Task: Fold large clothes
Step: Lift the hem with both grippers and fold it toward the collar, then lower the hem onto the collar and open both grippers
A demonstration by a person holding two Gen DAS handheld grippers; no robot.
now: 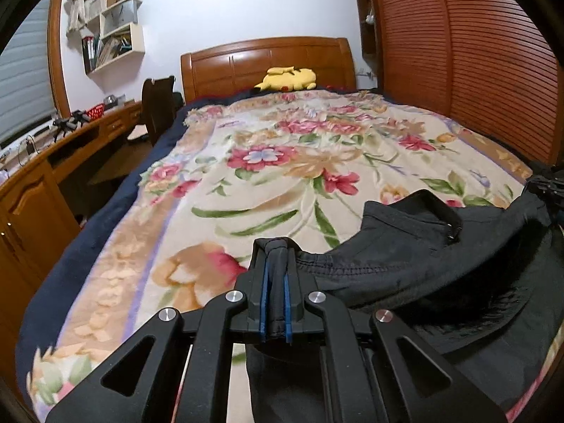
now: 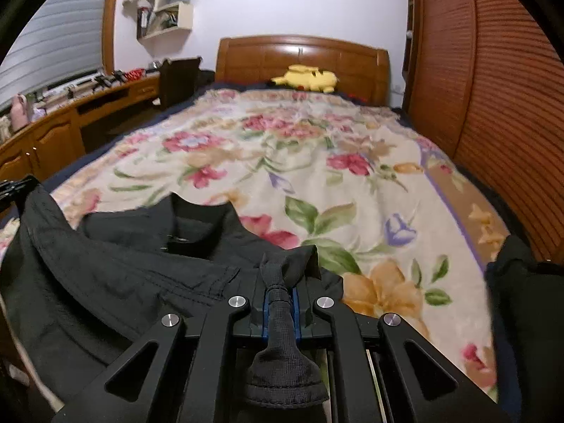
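On floral blanket (image 1: pixel 268 162): black jacket (image 1: pixel 405 246), no legible writing.

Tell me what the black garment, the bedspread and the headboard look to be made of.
Black garment: matte woven cloth, stitched seams, probably cotton or synthetic. Bedspread: plush fleece-like blanket, fuzzy printed flowers. Headboard: glossy varnished wood, or veneer, with reflections.

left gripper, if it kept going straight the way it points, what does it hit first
Probably the floral blanket on the bed: the left gripper, shut on the black garment, points slightly downward over it. Depth is unclear.
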